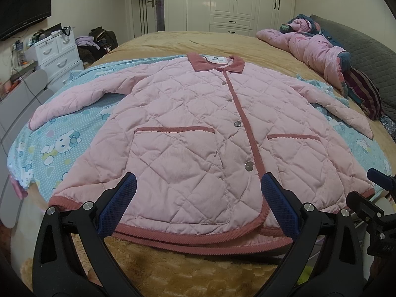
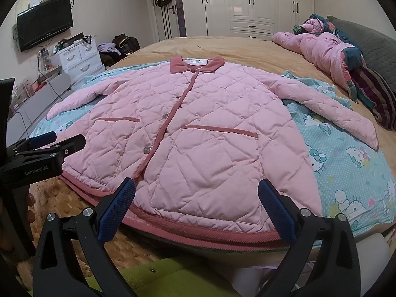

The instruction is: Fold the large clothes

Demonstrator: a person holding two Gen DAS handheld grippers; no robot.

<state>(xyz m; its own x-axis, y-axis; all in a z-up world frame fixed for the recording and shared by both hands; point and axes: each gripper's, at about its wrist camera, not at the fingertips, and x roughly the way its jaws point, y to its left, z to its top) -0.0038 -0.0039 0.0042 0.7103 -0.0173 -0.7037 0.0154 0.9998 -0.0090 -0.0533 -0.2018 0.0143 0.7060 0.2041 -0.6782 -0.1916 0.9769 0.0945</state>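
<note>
A bedroom with white wardrobes (image 2: pixel 250 5) along the far wall; the bed (image 1: pixel 173 42) under a tan plush cover fills most of my view. My pink quilted jacket (image 1: pixel 188 133) lies flat and buttoned on a blue cartoon-print sheet (image 1: pixel 57 143) by the bed's near edge, its collar (image 1: pixel 215 63) toward the far side and both sleeves spread outward. The right sleeve's cuff is partly hidden by the fisheye curve, and I cannot read the neck label. My left hand-held gripper (image 1: pixel 198 190) has its jaws spread wide over the hem, gripping nothing; whether its blue ribbed pads (image 1: pixel 116 210) touch the cloth I cannot tell. My right hand-held gripper (image 2: pixel 196 190) is equally wide and empty above the darker corded hem (image 2: pixel 198 232). A crumpled pink duvet (image 2: pixel 319 49) sits at the far right corner.
</note>
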